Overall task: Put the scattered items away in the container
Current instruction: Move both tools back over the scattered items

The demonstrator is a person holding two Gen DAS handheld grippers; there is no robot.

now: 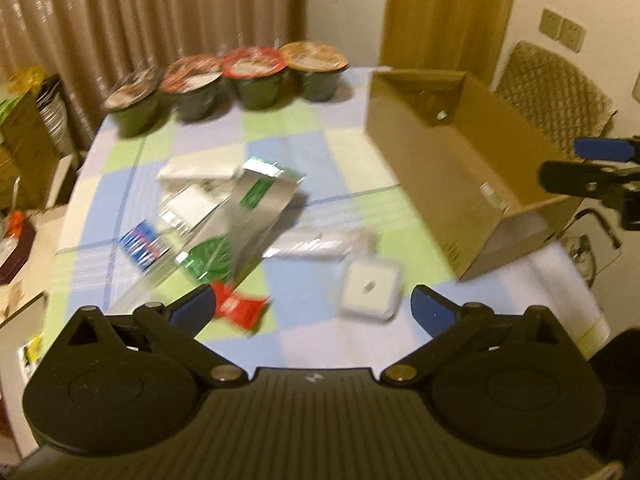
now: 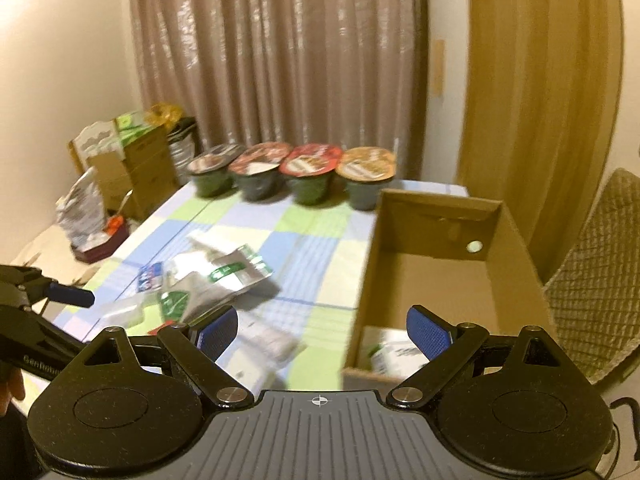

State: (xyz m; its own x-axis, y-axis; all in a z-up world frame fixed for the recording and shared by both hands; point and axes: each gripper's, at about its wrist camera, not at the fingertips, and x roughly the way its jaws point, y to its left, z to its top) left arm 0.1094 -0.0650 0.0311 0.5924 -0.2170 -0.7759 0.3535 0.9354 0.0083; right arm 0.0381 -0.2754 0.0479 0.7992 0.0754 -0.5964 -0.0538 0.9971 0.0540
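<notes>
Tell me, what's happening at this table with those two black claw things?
A person is tidying with a handheld gripper in each hand. Both the left gripper and the right gripper are open and empty, above a checked tablecloth. Loose packets and a small white box lie scattered beside an open cardboard box, which already holds one packet. Four lidded cups line the far edge.

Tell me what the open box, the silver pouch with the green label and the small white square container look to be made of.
Box: brown cardboard, matte, with a raw cut edge. Silver pouch: probably foil or metallised plastic, shiny and creased. White square container: seemingly plastic, smooth with rounded corners, though blur leaves this uncertain.
</notes>
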